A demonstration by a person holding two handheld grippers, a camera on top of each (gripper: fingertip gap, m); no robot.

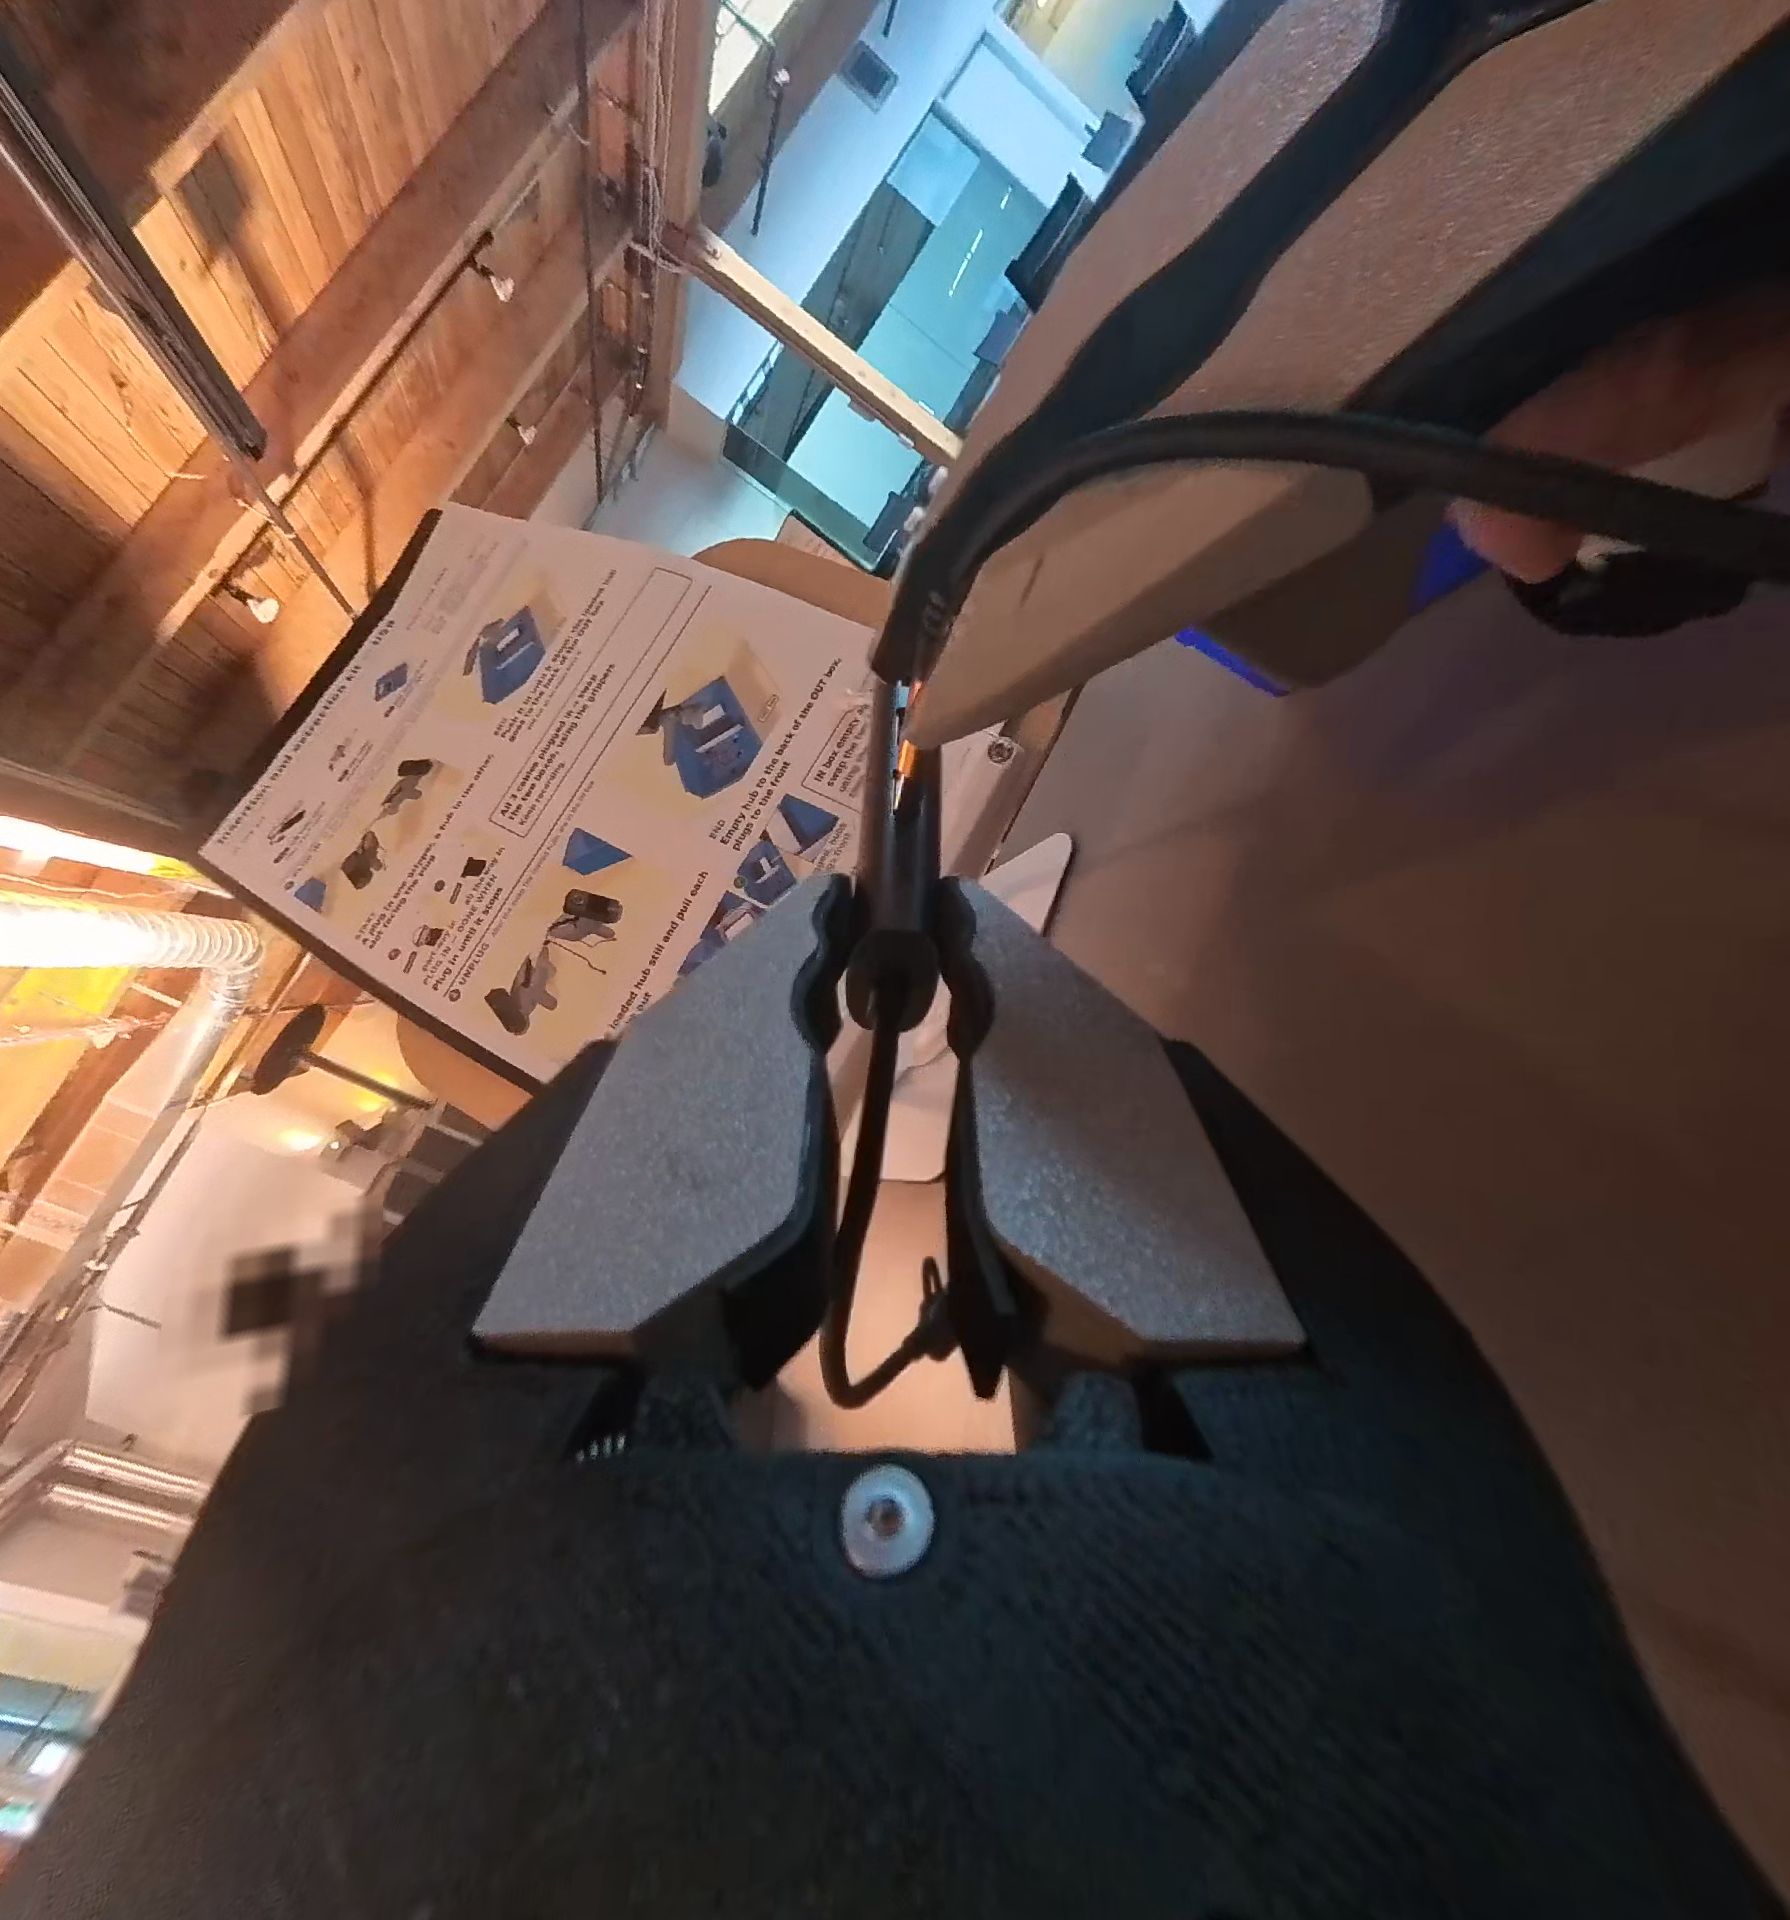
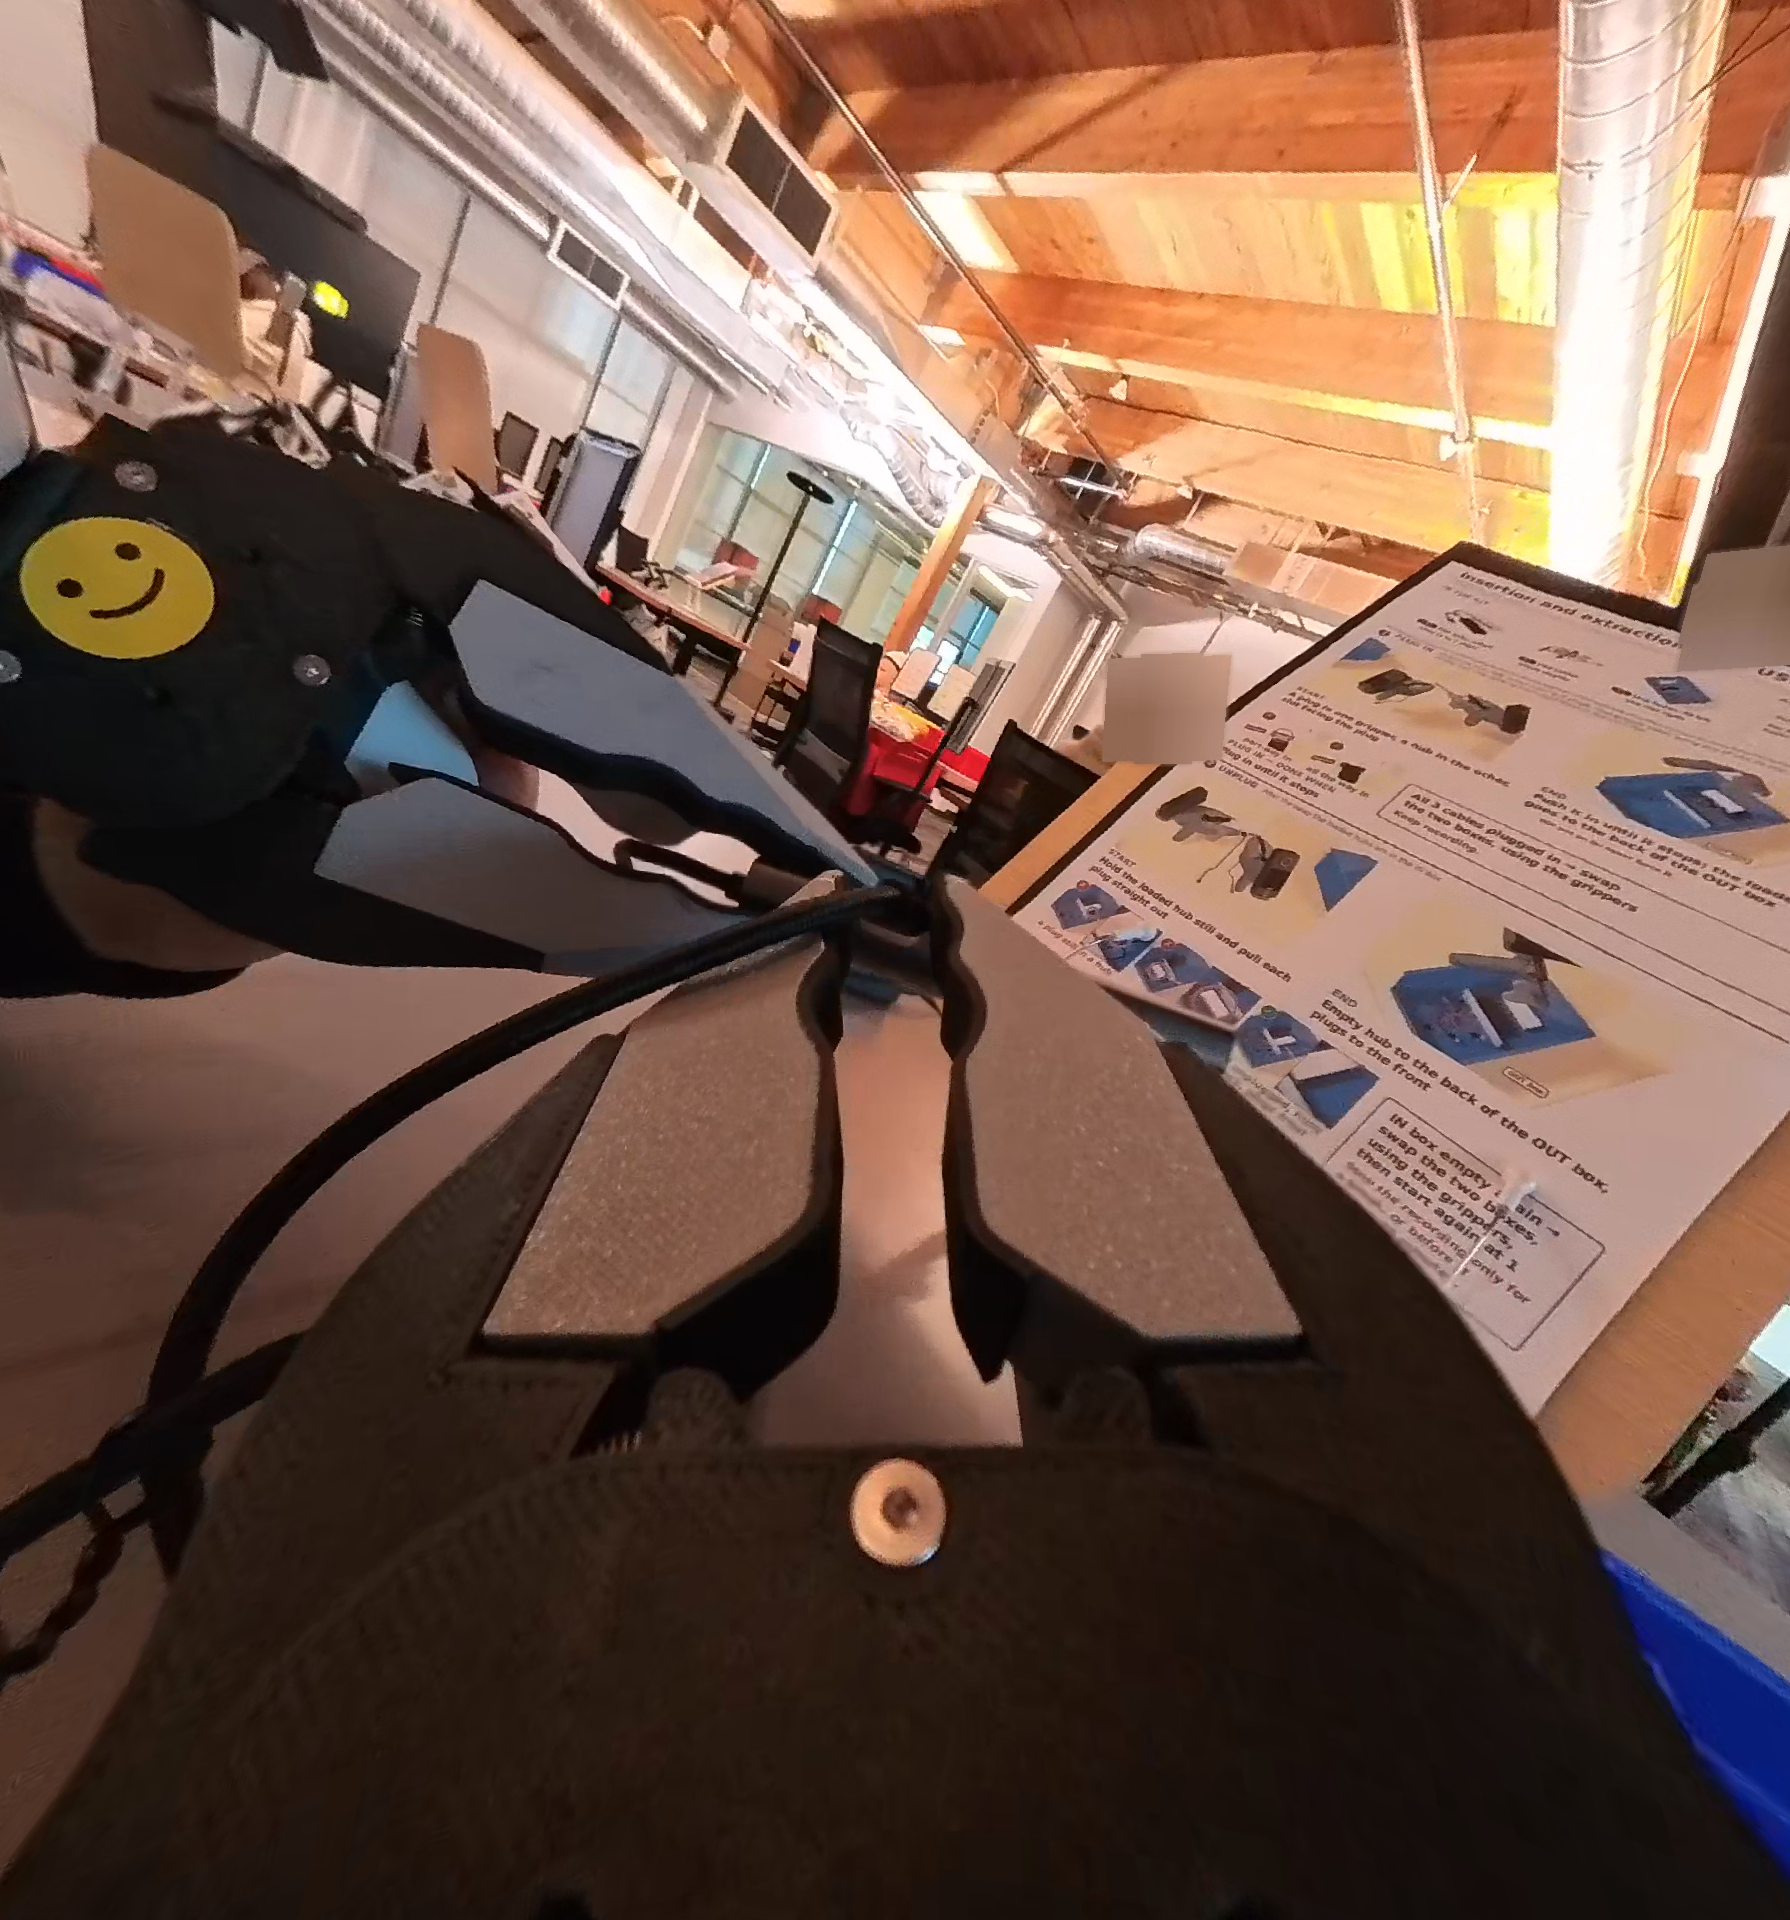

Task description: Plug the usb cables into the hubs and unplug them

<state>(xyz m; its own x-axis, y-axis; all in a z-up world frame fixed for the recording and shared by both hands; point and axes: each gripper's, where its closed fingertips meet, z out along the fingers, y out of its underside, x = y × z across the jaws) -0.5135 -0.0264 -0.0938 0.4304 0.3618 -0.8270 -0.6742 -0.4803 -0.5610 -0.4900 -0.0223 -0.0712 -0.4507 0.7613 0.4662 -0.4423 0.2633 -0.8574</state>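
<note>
Left gripper (image 1: 896,940): pressed in on a thin black usb cable (image 1: 860,1132) just behind its plug; the cable runs back between the two fingers and curls near the gripper body.
Plug: the cable's tip (image 1: 906,764) meets the narrow end of the hub; how deep it sits cannot be told.
Hub (image 1: 1151,592): grey, flat, held up off the tabletop (image 1: 1493,1039); a thicker black lead (image 1: 1286,436) loops over it and off to the right.
Right gripper (image 2: 886,951): fingertips nearly together at the hub's end; the hub itself is barely visible in the right wrist view, so what it pinches cannot be confirmed.
Braided black cable (image 2: 517,1029): arcs from the fingertip area down to the left edge.
Left gripper, seen from the right: carries a yellow smiley sticker (image 2: 117,589).
Instruction sheet (image 2: 1493,935): propped upright beyond both grippers.
Blue bin (image 2: 1743,1704): corner at lower right.
</note>
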